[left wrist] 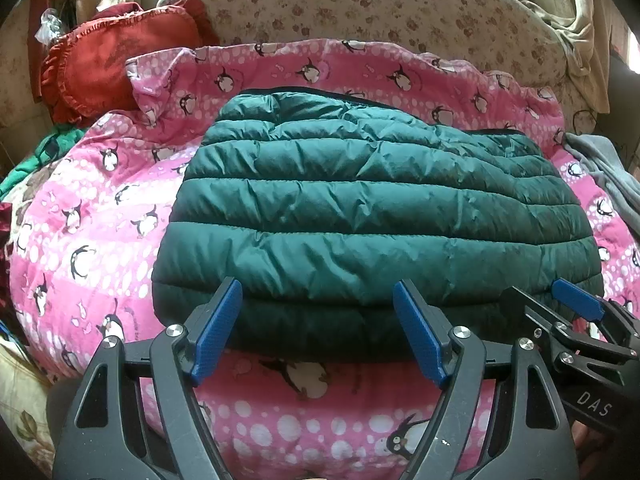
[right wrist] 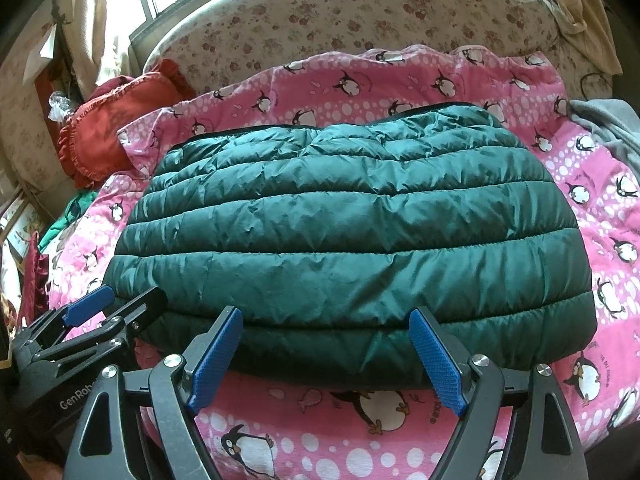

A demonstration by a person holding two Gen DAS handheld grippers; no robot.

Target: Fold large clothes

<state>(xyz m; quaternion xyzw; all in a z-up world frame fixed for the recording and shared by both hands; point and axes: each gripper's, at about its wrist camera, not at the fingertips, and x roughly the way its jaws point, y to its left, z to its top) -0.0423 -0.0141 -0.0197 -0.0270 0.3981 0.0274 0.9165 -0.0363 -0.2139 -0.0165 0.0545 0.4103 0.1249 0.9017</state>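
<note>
A dark green quilted puffer jacket (left wrist: 360, 208) (right wrist: 348, 232) lies folded into a compact block on a pink penguin-print blanket (left wrist: 92, 220) (right wrist: 600, 184). My left gripper (left wrist: 318, 300) hovers at the jacket's near edge, left of its middle, open with nothing between its blue pads. My right gripper (right wrist: 326, 320) hovers at the same near edge, also open and holding nothing. Each gripper shows in the other's view: the right gripper (left wrist: 576, 300) at the lower right, the left gripper (right wrist: 116, 300) at the lower left.
A red ruffled cushion (left wrist: 92, 68) (right wrist: 108, 132) lies at the back left. A floral upholstered backrest (left wrist: 360, 4) (right wrist: 340, 12) curves behind the blanket. Grey cloth (left wrist: 604, 172) (right wrist: 608, 128) lies at the right edge, green fabric (left wrist: 36, 160) at the left.
</note>
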